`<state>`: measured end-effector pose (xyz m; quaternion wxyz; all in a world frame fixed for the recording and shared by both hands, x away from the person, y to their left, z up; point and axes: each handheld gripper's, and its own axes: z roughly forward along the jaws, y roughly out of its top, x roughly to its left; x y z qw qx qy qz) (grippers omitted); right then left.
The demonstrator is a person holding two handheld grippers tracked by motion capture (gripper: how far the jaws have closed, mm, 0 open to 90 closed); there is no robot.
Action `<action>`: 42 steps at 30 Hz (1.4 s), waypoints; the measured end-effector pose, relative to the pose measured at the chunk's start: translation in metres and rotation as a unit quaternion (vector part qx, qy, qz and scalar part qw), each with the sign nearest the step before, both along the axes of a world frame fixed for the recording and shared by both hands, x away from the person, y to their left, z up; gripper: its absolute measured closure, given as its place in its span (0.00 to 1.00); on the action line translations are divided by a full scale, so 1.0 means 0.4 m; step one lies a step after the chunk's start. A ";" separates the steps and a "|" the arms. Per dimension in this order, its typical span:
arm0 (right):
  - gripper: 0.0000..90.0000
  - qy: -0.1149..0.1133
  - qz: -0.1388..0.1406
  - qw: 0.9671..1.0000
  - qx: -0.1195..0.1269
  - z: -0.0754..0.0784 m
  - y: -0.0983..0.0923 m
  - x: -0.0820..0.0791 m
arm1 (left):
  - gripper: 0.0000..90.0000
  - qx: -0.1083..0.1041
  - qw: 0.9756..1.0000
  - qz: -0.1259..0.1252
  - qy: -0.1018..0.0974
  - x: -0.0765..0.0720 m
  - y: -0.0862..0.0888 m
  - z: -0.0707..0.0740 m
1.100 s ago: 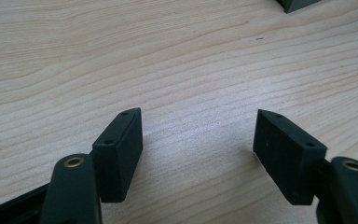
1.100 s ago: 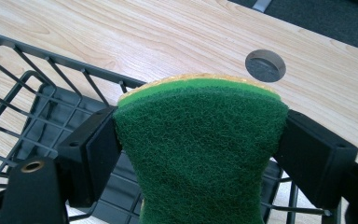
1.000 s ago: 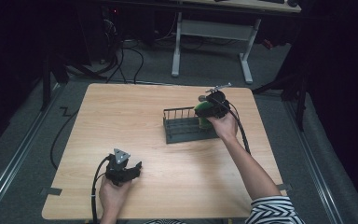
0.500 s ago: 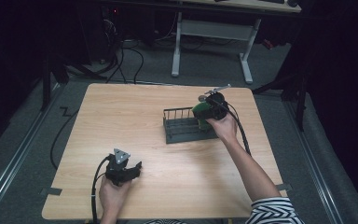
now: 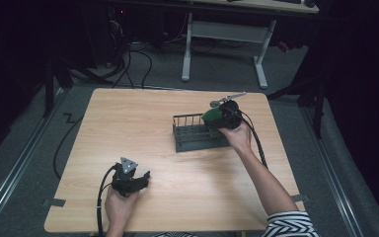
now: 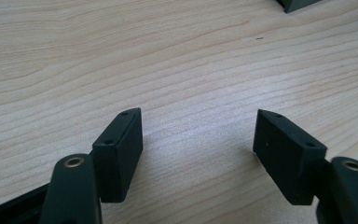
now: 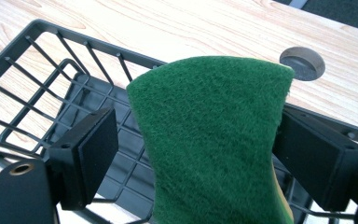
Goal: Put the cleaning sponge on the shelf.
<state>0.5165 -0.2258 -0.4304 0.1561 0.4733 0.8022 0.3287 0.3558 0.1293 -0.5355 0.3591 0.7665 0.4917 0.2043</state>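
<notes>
we see a fuzzy green scouring sponge, waisted in outline, standing between the wide-parted jaws of our right gripper; one jaw touches its edge, the other stands clear. it sits over the dark wire rack on the pale woodgrain table. our left gripper gapes empty above bare table.

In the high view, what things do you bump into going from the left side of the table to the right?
Left gripper → wire rack → green sponge → right gripper, at the rack's right end.
</notes>
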 end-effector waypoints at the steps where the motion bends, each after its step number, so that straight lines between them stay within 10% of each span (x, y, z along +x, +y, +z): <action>1: 0.17 -0.002 -0.001 1.000 0.002 0.002 -0.003 -0.002 | 0.37 0.000 1.000 0.000 0.000 0.000 0.000 0.000; 22: 0.31 -0.056 -0.041 0.997 0.024 0.056 -0.119 -0.104 | 0.37 0.004 1.000 -0.002 -0.001 0.000 -0.002 0.000; 42: 0.35 -0.051 -0.060 0.996 0.041 0.082 -0.233 -0.229 | 0.37 0.007 1.000 -0.002 -0.001 -0.001 -0.004 0.000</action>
